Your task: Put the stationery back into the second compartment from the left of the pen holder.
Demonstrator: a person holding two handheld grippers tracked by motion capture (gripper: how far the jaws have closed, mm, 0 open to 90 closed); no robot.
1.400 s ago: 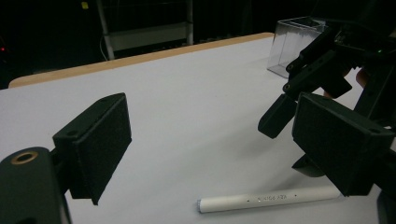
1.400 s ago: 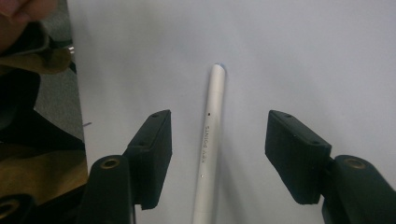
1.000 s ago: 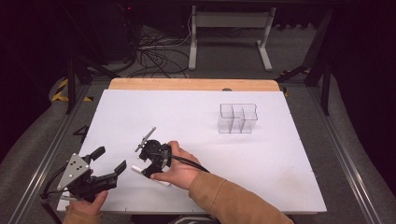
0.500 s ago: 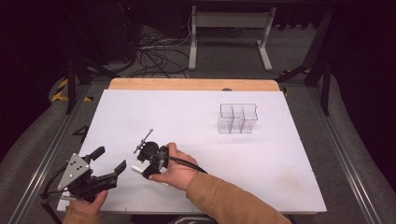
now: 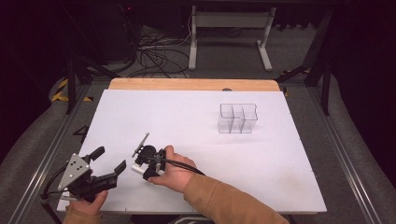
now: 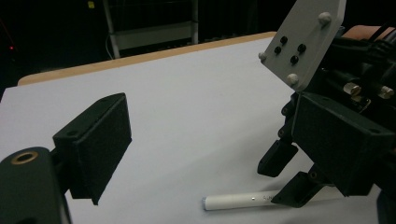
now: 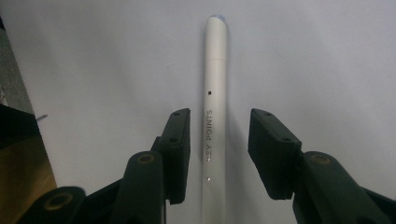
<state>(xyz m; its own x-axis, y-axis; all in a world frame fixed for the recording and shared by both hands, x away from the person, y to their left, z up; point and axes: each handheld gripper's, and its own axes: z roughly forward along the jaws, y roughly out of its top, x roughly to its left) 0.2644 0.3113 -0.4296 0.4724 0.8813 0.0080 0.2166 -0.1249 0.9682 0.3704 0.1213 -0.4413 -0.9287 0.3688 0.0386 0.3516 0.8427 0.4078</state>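
Right claw [image 7: 218, 154] hangs low over a white pen [image 7: 215, 93] that lies flat on the white worktop [image 5: 261, 154], at its near left part. Its jaws straddle the pen's barrel and have just been closing in, yet a gap shows on each side, so the pads do not press on the pen. In the high view this claw [image 5: 145, 163] sits in a hand with a tan sleeve that reaches across from the near edge.

Left claw [image 5: 109, 163] rests near the left corner, jaws wide apart with nothing between them. From its own camera the pen [image 6: 238, 201] lies just beside the right claw's black tips [image 6: 292, 179].

By the look of it, the pick-up is at its start: the claw is lined up and the pen is not yet gripped or lifted. A clear divided box [image 5: 238, 119] stands empty, well apart at the far right, perhaps where the pen goes.

White all over, the pen is slim and round, with a rounded end and small grey lettering along the barrel.
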